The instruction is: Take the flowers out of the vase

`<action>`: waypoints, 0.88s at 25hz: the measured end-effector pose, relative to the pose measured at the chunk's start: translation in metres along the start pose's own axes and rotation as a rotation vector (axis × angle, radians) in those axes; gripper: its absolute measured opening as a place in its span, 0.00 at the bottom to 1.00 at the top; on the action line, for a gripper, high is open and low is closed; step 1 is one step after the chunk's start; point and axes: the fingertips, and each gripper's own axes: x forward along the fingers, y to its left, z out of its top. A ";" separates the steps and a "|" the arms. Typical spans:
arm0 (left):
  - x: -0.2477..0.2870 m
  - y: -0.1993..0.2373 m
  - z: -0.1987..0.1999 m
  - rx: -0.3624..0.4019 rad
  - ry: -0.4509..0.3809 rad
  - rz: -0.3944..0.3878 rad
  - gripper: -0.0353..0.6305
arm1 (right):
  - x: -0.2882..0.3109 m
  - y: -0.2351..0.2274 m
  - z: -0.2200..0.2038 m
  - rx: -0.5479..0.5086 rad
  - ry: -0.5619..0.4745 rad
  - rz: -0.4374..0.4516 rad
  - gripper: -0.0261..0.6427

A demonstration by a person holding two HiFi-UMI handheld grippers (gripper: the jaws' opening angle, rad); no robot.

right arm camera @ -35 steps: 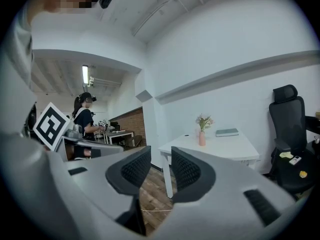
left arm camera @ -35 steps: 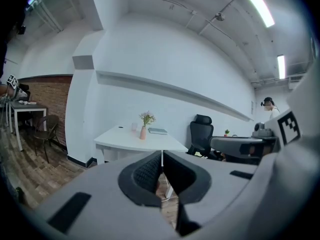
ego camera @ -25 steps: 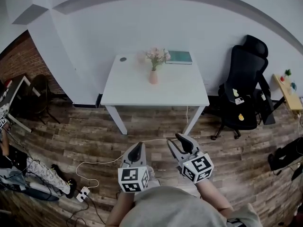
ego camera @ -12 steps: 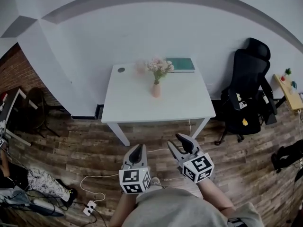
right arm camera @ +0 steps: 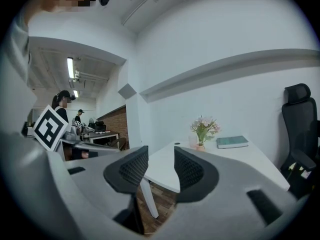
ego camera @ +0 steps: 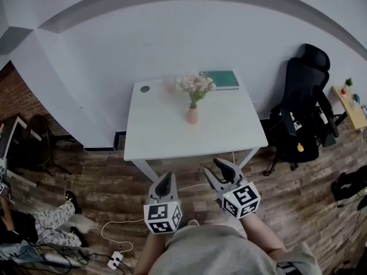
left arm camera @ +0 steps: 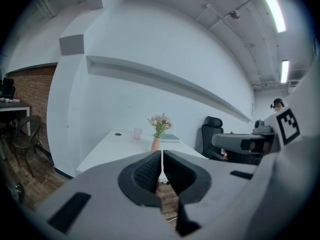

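A bunch of pale pink flowers stands in a small pink vase near the middle of a white table. The flowers and vase show far off in the left gripper view, and the flowers again in the right gripper view. My left gripper is held short of the table's front edge, its jaws shut with nothing between them. My right gripper is beside it, jaws open and empty. Both point toward the table.
A green book lies at the table's far right, a clear cup and a dark round thing at its far left. A black office chair stands right of the table. Cables and a power strip lie on the wood floor.
The table, vase and flowers have come closer and lower in the head view as I walk toward them. Both grippers kept their pose in front of me.
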 end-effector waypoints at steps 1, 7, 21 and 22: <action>0.003 0.003 0.001 -0.001 0.000 0.000 0.07 | 0.004 -0.002 0.000 0.000 0.000 -0.002 0.28; 0.020 0.016 0.004 -0.009 0.011 -0.003 0.07 | 0.022 -0.010 0.001 0.007 0.011 -0.016 0.28; 0.058 0.035 0.001 -0.021 0.039 0.013 0.07 | 0.066 -0.038 -0.008 0.030 0.033 -0.011 0.28; 0.063 0.037 0.003 -0.017 0.039 0.014 0.07 | 0.072 -0.041 -0.007 0.028 0.030 -0.009 0.28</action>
